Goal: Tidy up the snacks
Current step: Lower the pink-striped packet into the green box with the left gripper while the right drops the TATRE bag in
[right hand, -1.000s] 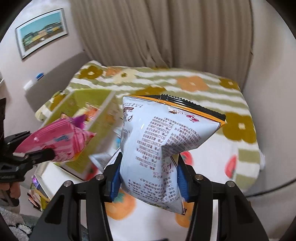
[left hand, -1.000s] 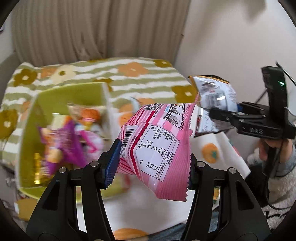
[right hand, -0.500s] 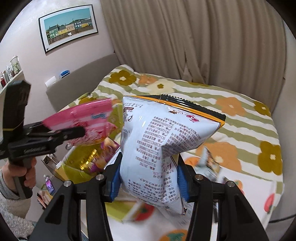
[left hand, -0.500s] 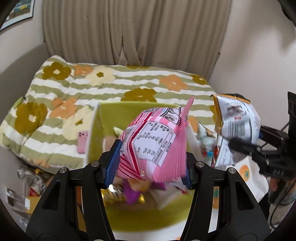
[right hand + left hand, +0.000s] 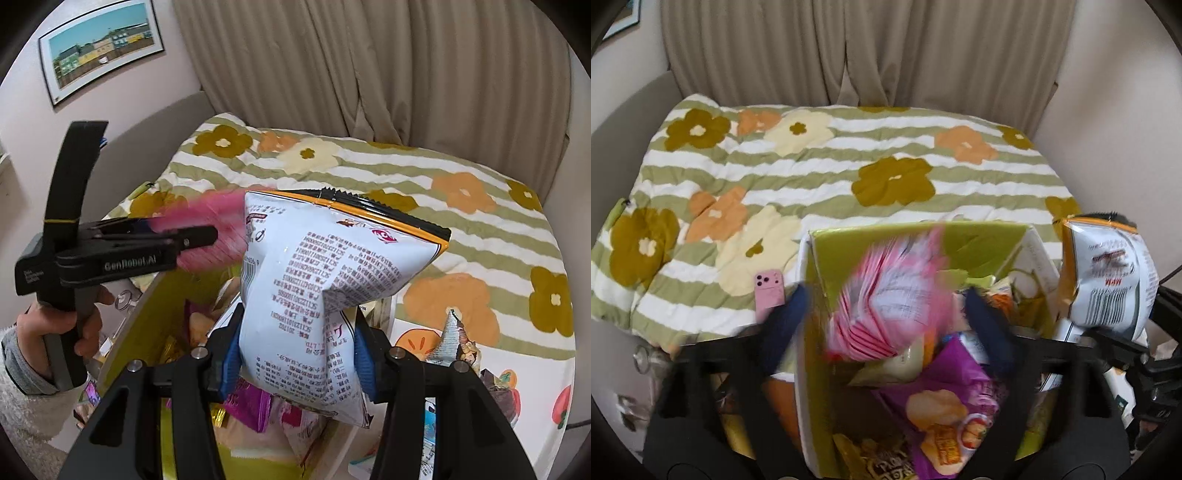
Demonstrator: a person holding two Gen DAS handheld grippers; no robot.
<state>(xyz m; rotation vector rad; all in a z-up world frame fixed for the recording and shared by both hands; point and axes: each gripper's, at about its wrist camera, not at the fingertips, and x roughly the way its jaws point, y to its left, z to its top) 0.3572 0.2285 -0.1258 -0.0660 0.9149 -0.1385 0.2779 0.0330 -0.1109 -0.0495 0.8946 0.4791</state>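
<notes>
- Two bags up over green box (image 5: 990, 240), already holding snacks.
- Left gripper (image 5: 886, 310): jaws spread wide; pink bag (image 5: 886, 291) loose btwn them, blurred, prob. dropping in.
- Right gripper (image 5: 295, 354): clamped on white bag's (image 5: 325, 280) lower half.
- Puffy, light, slick film, crushable; pinch near seam, gently.

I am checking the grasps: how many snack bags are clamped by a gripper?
1: the white bag in the right gripper. The blurred pink bag sits between open fingers of the left gripper, over the box.
</notes>
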